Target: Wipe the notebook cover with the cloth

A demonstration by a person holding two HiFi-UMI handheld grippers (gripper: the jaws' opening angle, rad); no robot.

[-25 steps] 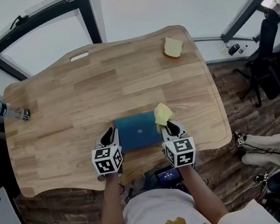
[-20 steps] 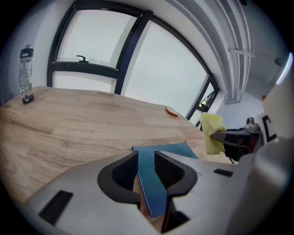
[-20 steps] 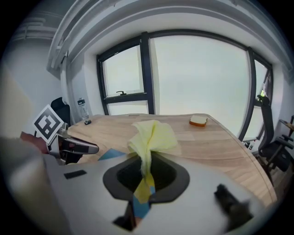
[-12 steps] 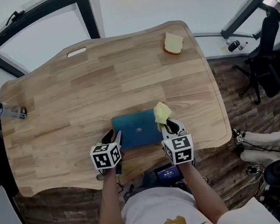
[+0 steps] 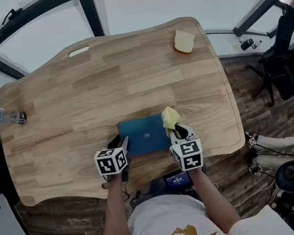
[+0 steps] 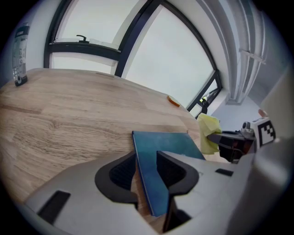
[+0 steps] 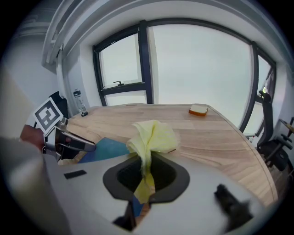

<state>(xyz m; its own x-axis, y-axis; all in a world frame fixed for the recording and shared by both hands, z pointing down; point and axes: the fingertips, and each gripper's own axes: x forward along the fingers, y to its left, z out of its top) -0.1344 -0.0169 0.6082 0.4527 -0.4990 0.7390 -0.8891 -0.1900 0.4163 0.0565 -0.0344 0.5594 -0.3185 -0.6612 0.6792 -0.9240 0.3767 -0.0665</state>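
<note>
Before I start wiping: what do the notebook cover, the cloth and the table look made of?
Notebook: smooth blue cover with a dull sheen, perhaps coated card or plastic; I can't tell which.
Cloth: thin, soft yellow fabric, or maybe paper tissue; it crumples in loose folds.
Table: wood with a matte finish, showing grain and joined planks.

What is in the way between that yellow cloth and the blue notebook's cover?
Nothing visible. The right gripper holds the yellow cloth at the right edge of the blue notebook, whose cover lies bare on the wooden table.
</note>
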